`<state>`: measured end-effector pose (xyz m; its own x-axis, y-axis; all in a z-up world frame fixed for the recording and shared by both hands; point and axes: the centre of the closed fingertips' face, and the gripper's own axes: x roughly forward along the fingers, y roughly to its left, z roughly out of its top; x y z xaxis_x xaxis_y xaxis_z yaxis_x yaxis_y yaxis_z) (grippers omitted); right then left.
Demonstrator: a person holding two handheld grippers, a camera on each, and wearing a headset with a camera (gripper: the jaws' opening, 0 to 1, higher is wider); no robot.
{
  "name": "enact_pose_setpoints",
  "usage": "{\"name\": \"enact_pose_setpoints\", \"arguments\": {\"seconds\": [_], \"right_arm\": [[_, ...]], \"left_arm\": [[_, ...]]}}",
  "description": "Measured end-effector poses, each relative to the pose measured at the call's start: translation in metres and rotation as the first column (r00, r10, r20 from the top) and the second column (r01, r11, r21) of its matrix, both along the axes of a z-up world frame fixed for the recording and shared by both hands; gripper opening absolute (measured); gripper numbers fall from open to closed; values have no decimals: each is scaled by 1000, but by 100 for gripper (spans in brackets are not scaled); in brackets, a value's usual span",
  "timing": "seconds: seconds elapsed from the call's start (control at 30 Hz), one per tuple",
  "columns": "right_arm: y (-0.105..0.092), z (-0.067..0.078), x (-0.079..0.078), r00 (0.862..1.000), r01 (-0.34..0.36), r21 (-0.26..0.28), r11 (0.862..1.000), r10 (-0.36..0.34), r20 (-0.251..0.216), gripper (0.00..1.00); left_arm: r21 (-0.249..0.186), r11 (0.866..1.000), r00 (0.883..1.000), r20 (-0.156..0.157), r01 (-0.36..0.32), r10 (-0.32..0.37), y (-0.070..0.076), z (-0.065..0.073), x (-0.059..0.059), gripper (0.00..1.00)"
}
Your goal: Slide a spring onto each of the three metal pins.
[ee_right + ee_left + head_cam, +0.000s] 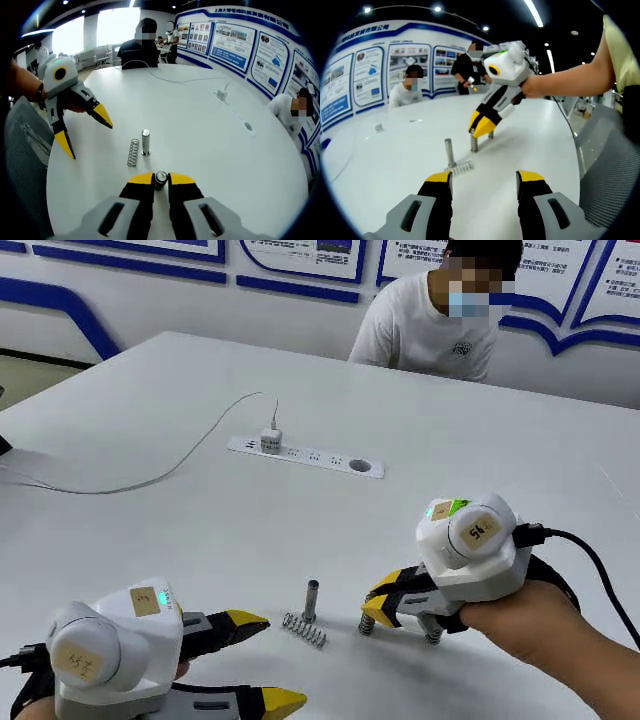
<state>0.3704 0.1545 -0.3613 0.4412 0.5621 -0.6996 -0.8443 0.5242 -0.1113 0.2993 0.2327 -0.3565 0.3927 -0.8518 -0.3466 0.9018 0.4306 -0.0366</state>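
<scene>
**Last spring waits beside bare pin as open tool lines up**

Two of the three pins appear dressed. One spring-clad pin stands under the right tool, and a second sprung pin stands just beyond it, partly hidden by that tool. The bare pin stands upright on the white tabletop, with the loose spring lying on its side just beside its base.

The step in hand looks to be picking up that spring. It is likely best taken lightly near one end, so the coils are not crushed. It can then be tipped upright, its bore centred over the pin's top, and let go only once the first coils have dropped over the pin.

The left tool is held low at the near edge, roughly level. Its yellow-tipped jaws are spread wide and empty, aimed towards the spring and the bare pin but short of both.

The right tool comes in from the person's right, the hand wrapped round its body and the nose angled down at the tabletop. Its jaws are closed on the top of the spring-clad pin, whose metal end sits between the tips in the right gripper view.
</scene>
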Motion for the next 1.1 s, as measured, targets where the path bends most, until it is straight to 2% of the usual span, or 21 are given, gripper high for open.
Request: {"name": "enact_pose_setpoints", "arguments": {"seconds": [0.33,0.67,1.1], "right_arm": [[0,-1,-1,1000,6,-3,1000,-6,3,16],[-8,-1,-5,1000,29,0,1000,-29,1,17],[-17,-9,-25,998,59,13,998,-59,-25,17]], "left_arm": [[-2,1000,1000,5,0,0,0,2,1,52],[-1,1000,1000,9,1,-1,0,3,2,52],[0,1000,1000,16,4,-4,-1,6,2,52]]}}
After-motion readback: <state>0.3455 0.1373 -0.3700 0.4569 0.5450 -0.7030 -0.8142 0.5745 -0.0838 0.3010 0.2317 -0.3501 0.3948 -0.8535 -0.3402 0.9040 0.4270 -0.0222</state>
